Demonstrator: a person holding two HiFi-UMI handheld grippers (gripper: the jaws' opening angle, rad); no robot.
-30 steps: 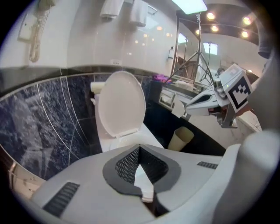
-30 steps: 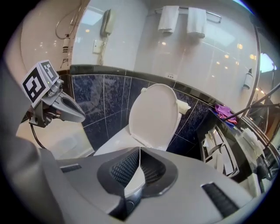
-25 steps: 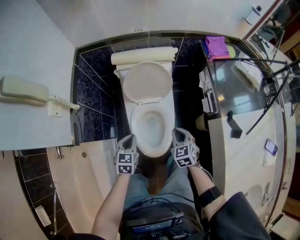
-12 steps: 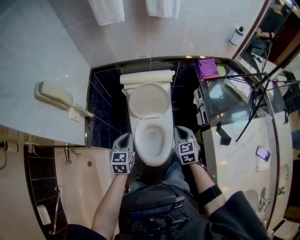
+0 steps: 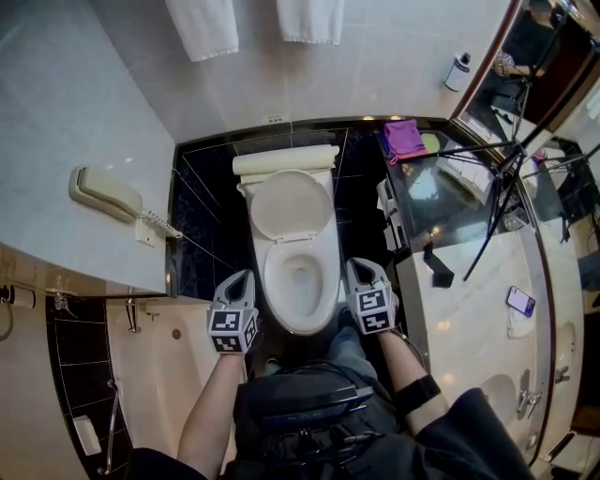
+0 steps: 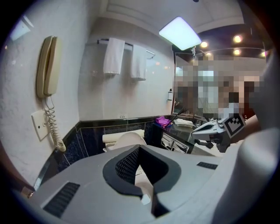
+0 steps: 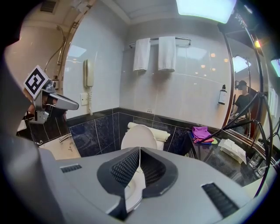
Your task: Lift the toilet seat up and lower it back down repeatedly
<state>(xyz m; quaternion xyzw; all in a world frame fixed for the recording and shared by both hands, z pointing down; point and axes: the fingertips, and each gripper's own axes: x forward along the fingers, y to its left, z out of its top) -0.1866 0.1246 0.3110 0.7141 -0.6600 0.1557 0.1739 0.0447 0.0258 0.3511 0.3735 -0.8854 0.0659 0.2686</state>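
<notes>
The white toilet (image 5: 298, 281) stands against the dark tiled wall. Its lid (image 5: 291, 204) is raised and leans on the tank (image 5: 285, 161), so the bowl lies exposed. Whether the seat ring is up or down I cannot tell. My left gripper (image 5: 246, 278) hangs at the bowl's front left, apart from the rim, jaws shut and empty. At the front right my right gripper (image 5: 353, 269) is likewise shut on nothing. In the left gripper view the shut tips (image 6: 139, 148) point at the lid (image 6: 130, 139). The right gripper view shows shut tips (image 7: 139, 149) below the lid (image 7: 138, 137).
A corded wall phone (image 5: 103, 195) hangs at left, two white towels (image 5: 202, 26) on the far wall. A glass counter (image 5: 441, 202) at right carries a purple cloth (image 5: 405, 139), with a tripod (image 5: 511, 159) over it. A mobile phone (image 5: 520, 300) lies on the marble top; a bathtub (image 5: 159, 375) sits lower left.
Both grippers have risen and stay beside the bowl's front. The head view has tilted up, bringing the towels into view. The lid has not moved.
</notes>
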